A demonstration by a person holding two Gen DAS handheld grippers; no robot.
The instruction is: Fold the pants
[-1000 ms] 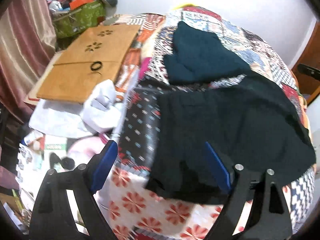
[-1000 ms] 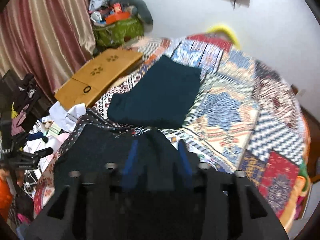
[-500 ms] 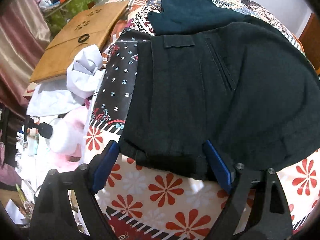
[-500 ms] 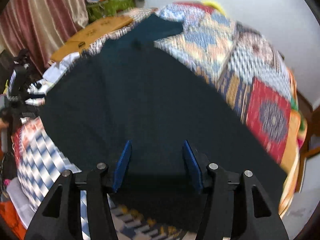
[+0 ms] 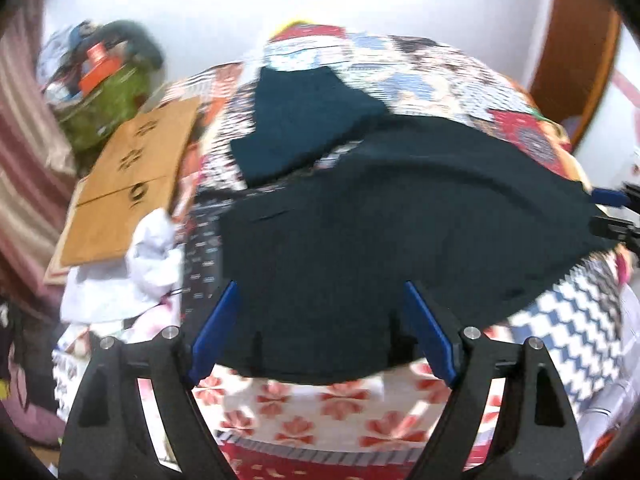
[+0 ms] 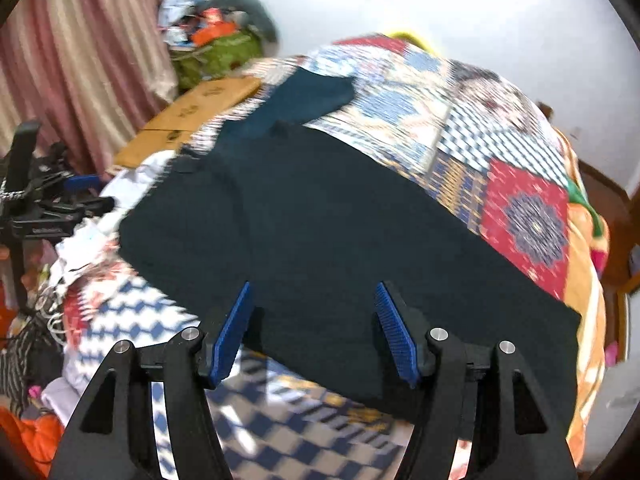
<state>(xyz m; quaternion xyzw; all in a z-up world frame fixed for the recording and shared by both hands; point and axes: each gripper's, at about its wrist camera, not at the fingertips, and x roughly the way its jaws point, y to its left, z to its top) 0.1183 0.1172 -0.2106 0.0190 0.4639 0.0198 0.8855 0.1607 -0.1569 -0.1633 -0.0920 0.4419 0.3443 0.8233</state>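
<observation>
Pants [image 5: 400,232] lie spread flat on the patchwork bed quilt [image 6: 460,120], dark fabric running from the near edge toward 12 o'clock. The left gripper [image 5: 320,332] is released, its blue pads wide apart with the pants' near hem between them. The right gripper [image 6: 314,328] is likewise released, fingers splayed over the other hem. At 11 o'clock beyond the pants sits a folded teal garment [image 5: 300,124]; at 9 o'clock, a brown board [image 5: 128,184].
</observation>
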